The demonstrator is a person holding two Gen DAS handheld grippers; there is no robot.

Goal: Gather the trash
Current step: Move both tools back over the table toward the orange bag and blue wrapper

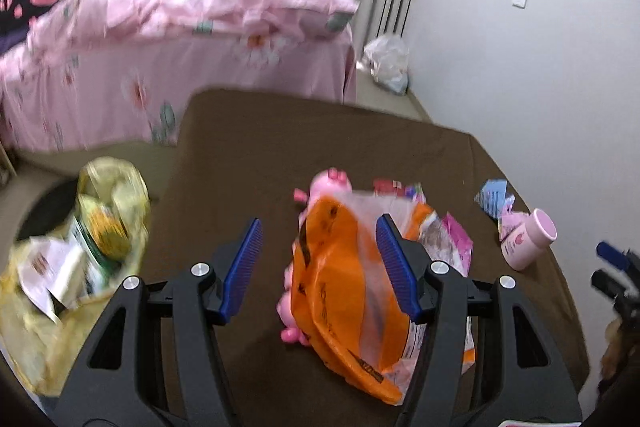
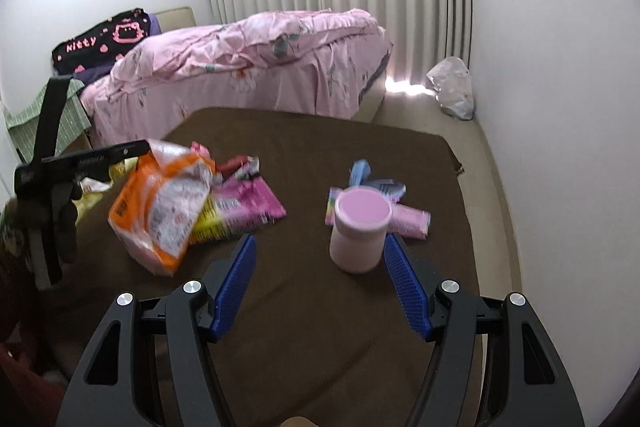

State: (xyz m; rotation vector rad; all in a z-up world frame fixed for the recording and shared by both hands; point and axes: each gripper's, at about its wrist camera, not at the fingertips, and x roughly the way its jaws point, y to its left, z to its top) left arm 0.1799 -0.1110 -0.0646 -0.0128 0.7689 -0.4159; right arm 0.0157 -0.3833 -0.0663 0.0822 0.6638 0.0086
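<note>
My left gripper (image 1: 320, 227) is open over the brown table (image 1: 248, 155), with an orange plastic bag (image 1: 340, 287) lying between and under its jaws, over a pink toy (image 1: 332, 183). A yellow trash bag (image 1: 80, 251) full of rubbish sits to its left. My right gripper (image 2: 320, 251) is open, with an upright pink bottle (image 2: 360, 231) just ahead, near its right finger (image 2: 404, 287). The orange bag (image 2: 160, 211), a pink wrapper (image 2: 248, 203), a blue wrapper (image 2: 372, 179) and a lying pink tube (image 2: 412, 223) are spread on the table (image 2: 300, 307). The bottle also shows in the left wrist view (image 1: 524, 243).
A bed with a pink quilt (image 2: 248, 67) stands behind the table. A white plastic bag (image 2: 452, 91) lies on the floor by the curtain and wall. The left gripper's body (image 2: 56, 179) shows at the left of the right wrist view.
</note>
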